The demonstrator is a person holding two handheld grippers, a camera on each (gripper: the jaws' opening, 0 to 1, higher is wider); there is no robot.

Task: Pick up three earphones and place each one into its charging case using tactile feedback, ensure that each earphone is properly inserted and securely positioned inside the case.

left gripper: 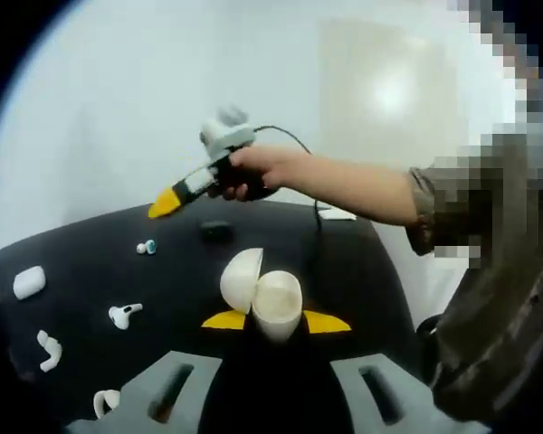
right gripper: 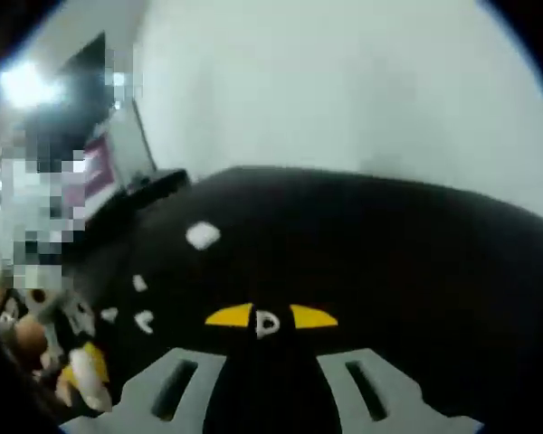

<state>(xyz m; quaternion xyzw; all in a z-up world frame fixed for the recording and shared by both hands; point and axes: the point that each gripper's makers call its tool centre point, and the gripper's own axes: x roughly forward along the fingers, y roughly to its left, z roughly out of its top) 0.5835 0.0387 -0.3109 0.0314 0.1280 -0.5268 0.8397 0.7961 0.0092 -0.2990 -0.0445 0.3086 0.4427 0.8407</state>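
Note:
In the left gripper view my left gripper [left gripper: 276, 321] is shut on a cream charging case [left gripper: 264, 291] whose lid stands open, held above the black table [left gripper: 344, 262]. A hand holds my right gripper [left gripper: 166, 203] higher up and further back, its yellow tips together. The right gripper view shows that gripper [right gripper: 270, 316] shut on a small white earphone [right gripper: 266, 325]. Loose white earphones [left gripper: 124, 315] [left gripper: 50, 351] and one with a teal tip [left gripper: 146, 246] lie on the table at the left. My left gripper [right gripper: 86, 375] also appears at the lower left of the right gripper view.
A closed white case [left gripper: 29, 282] lies near the table's left edge, a black case [left gripper: 216, 231] at the back, and another white piece [left gripper: 104, 400] near the bottom left. A person's sleeve [left gripper: 489, 298] stands at the right. The white case [right gripper: 202, 236] and small white earphones [right gripper: 139, 283] [right gripper: 145, 320] lie on the table.

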